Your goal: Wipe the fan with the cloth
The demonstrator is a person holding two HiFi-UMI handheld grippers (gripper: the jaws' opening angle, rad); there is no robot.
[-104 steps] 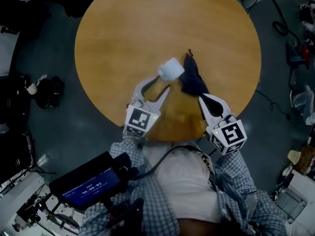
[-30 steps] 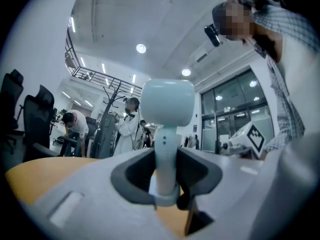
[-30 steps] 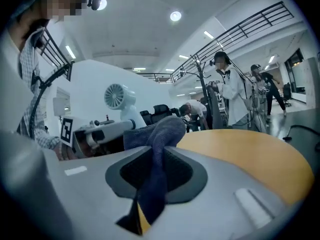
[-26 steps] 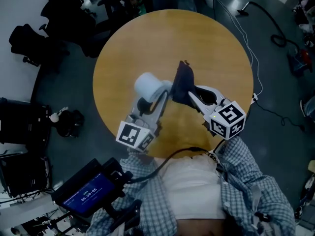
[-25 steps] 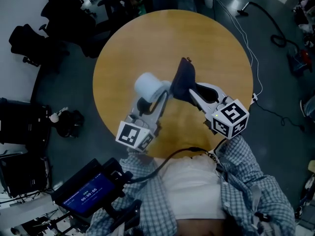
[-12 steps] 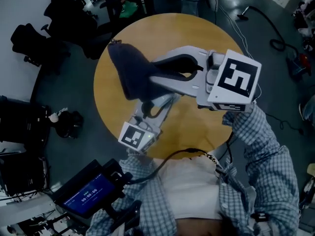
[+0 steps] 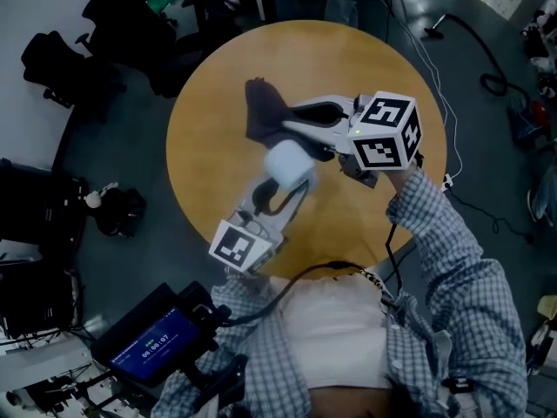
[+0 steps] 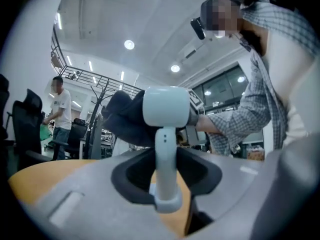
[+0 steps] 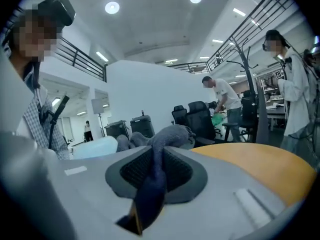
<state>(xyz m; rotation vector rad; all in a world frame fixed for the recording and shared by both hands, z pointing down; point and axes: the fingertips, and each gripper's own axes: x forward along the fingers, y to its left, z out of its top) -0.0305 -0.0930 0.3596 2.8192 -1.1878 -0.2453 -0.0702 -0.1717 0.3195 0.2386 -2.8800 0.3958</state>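
Observation:
A small white fan (image 7: 289,165) is held above the round wooden table (image 7: 209,103). My left gripper (image 7: 278,194) is shut on the fan's stem (image 8: 164,154), and the fan's head (image 8: 166,106) stands upright over the jaws. My right gripper (image 7: 296,122) is shut on a dark blue cloth (image 7: 264,111), which hangs bunched just beyond the fan's head. In the right gripper view the cloth (image 9: 172,134) runs between the pads, with the fan (image 9: 95,146) to the left. The left gripper view shows the cloth (image 8: 125,121) right behind the fan's head; whether they touch cannot be told.
Black office chairs (image 7: 52,55) stand round the far left of the table. Cables (image 7: 452,24) lie on the floor at right. A device with a lit screen (image 7: 161,338) sits at my lower left. People stand in the background (image 9: 222,101).
My right gripper lifted the cloth off the table, swung it up and left, then brought it down behind the fan's head. The left gripper and fan shifted slightly right.

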